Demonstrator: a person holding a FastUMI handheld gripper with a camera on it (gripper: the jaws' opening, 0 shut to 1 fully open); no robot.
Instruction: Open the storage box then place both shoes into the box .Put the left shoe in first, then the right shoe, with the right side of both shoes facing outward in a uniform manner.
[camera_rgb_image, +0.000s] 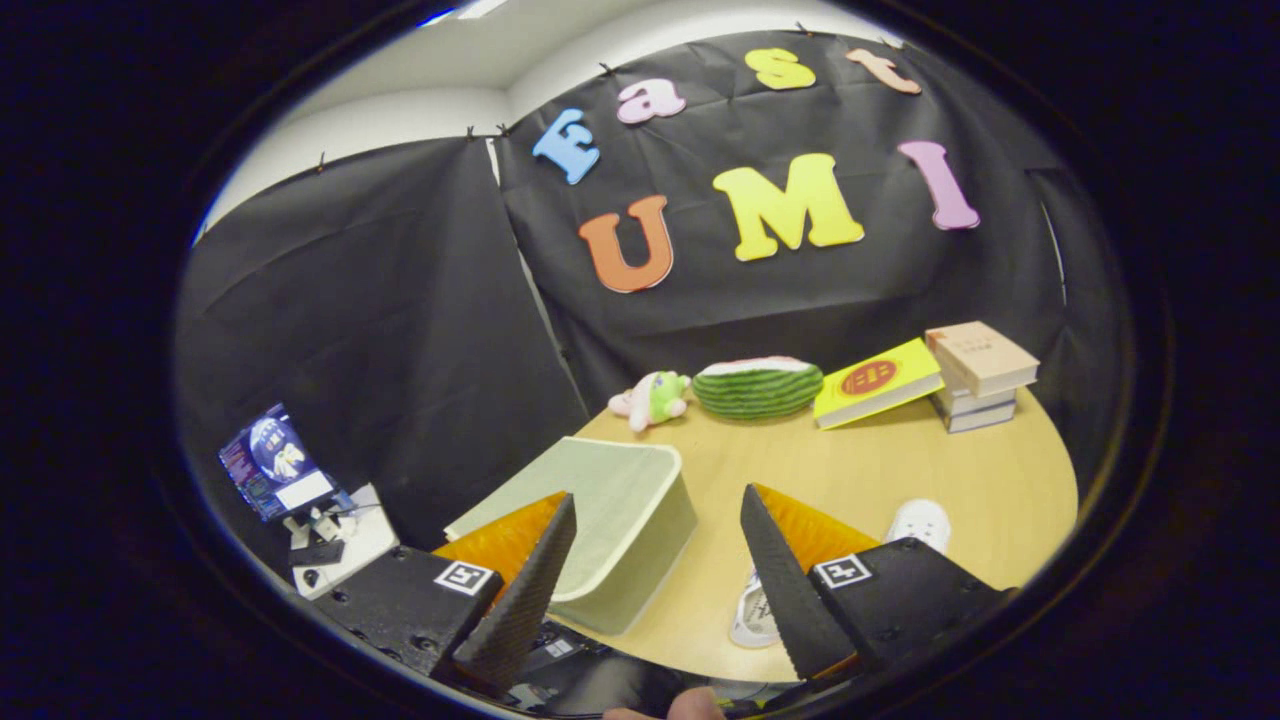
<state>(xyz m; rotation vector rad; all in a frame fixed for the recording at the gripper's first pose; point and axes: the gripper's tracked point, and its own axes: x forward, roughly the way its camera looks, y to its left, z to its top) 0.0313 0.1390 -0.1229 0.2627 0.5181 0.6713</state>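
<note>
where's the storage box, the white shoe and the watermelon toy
storage box (610, 500): gripper view, on its closed lid
white shoe (922, 522): gripper view, on its toe
watermelon toy (757, 390): gripper view, on its striped rind
gripper (660, 570): open

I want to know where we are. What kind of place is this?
Probably a staged recording booth: a black cloth wall behind a round wooden table with a stack of books and a storage box. The open fingers hold nothing.

Hand-held gripper (655, 560): black screwed housings, square coded tags, ridged wedge fingers, spread.
</note>
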